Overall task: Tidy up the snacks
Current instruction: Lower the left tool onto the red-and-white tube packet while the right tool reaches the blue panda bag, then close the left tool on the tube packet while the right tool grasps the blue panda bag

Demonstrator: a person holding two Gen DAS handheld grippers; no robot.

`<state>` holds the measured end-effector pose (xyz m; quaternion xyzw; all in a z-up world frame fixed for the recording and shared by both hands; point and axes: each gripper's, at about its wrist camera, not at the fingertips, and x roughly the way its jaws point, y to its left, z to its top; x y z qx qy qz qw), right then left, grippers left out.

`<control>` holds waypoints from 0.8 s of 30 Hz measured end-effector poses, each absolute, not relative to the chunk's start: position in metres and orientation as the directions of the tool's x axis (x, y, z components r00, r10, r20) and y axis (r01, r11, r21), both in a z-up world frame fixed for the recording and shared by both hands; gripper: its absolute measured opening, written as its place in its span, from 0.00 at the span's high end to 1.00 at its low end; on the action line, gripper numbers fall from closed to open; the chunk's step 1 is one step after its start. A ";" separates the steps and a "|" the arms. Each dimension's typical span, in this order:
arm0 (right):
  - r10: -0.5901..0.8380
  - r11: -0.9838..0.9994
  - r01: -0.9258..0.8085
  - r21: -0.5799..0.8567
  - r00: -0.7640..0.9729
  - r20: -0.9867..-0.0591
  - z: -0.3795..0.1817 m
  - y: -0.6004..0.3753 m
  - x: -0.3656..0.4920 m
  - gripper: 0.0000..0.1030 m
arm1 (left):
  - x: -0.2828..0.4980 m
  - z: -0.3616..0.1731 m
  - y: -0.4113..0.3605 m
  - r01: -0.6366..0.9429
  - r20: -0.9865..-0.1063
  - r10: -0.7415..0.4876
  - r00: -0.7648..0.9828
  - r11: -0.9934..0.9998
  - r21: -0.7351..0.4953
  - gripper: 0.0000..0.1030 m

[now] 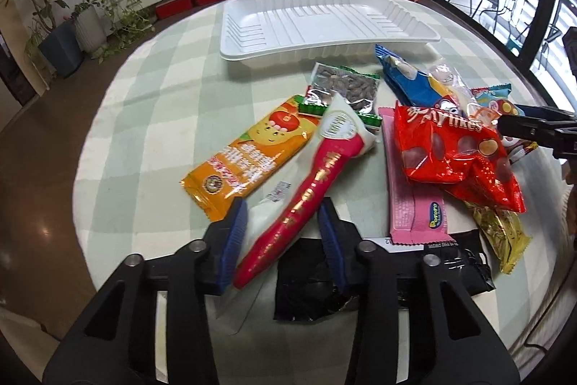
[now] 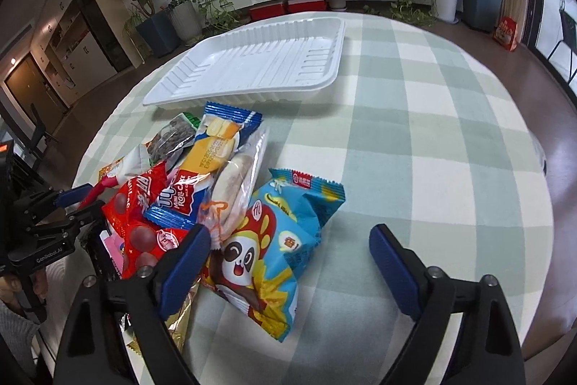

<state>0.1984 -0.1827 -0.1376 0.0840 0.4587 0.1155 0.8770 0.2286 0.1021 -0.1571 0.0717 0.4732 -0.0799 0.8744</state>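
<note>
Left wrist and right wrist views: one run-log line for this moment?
left gripper: around long red-and-white packet, grip unclear | right gripper: open over blue panda snack bag | white plastic tray: empty

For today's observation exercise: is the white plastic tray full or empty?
Empty. The white plastic tray shows only its bare ribbed floor in both views; every snack lies outside it on the checked tablecloth.
</note>
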 end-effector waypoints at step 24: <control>0.559 0.789 -0.089 0.608 0.514 -0.651 -0.161 -0.220 0.202 0.60 | 0.235 -0.153 0.139 0.189 -0.801 -0.328 0.500 0.944 -0.269 0.90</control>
